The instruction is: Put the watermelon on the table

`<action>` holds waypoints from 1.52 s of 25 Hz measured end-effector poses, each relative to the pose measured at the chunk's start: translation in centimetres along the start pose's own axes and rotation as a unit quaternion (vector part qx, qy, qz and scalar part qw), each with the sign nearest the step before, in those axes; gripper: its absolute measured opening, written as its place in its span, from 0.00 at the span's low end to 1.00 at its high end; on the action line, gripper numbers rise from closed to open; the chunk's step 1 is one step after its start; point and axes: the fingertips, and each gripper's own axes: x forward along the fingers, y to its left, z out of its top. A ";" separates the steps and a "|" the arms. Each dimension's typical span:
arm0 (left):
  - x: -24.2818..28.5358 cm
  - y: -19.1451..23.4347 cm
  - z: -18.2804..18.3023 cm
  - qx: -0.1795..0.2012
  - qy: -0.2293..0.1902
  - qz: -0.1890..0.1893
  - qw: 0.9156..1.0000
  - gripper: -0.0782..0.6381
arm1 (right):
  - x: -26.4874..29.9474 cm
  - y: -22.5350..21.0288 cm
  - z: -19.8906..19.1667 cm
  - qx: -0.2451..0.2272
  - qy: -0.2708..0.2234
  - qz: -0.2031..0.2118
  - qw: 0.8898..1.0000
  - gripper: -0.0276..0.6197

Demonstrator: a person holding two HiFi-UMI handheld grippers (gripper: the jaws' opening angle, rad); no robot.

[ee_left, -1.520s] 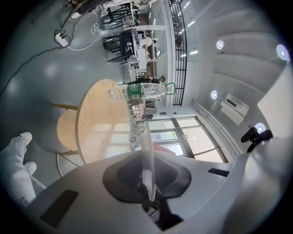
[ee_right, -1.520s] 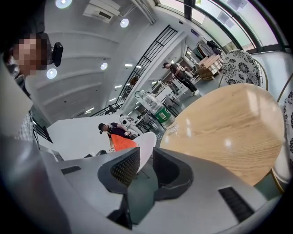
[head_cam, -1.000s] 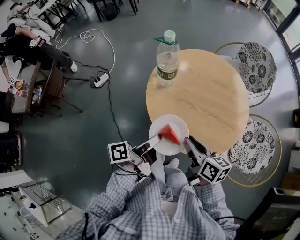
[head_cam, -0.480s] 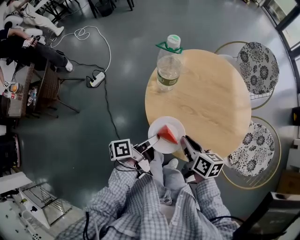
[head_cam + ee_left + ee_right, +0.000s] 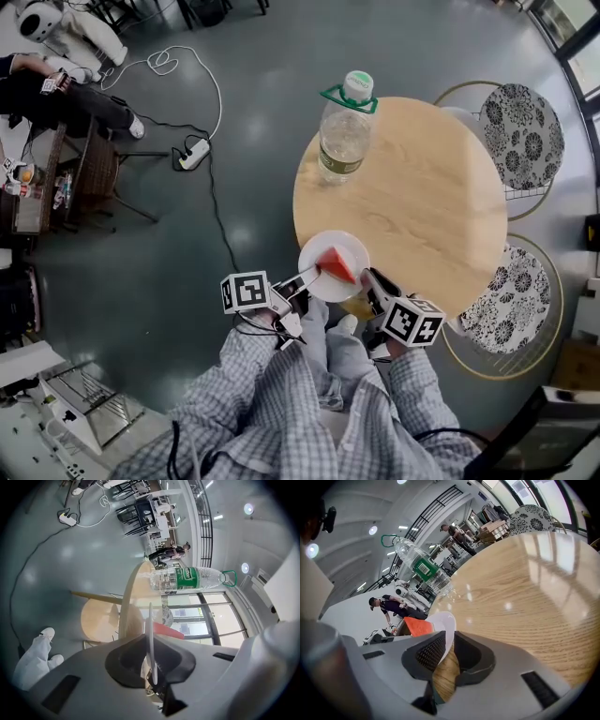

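A red watermelon wedge (image 5: 339, 265) lies on a small white plate (image 5: 323, 283) at the near edge of the round wooden table (image 5: 422, 197). My left gripper (image 5: 309, 277) is shut on the plate's left rim (image 5: 149, 634), which stands edge-on between its pads. My right gripper (image 5: 368, 281) is at the plate's right side. Its jaws are closing around the rim (image 5: 443, 623), with a gap still showing beside the plate. The wedge (image 5: 419, 626) shows beyond the plate in the right gripper view.
A tall clear water bottle (image 5: 345, 127) with a green label stands at the table's far left edge. Two patterned chairs (image 5: 523, 136) (image 5: 511, 298) flank the table on the right. A power strip and cable (image 5: 195, 155) lie on the grey floor to the left.
Both grippers have sunk a little with the plate toward the table's near edge. The right gripper has drawn in against the plate's right rim.
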 end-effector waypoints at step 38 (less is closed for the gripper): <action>0.2 1.5 0.5 -0.015 -0.024 0.043 0.999 0.16 | -1.1 8.1 -6.9 -0.686 0.126 0.001 0.716 0.14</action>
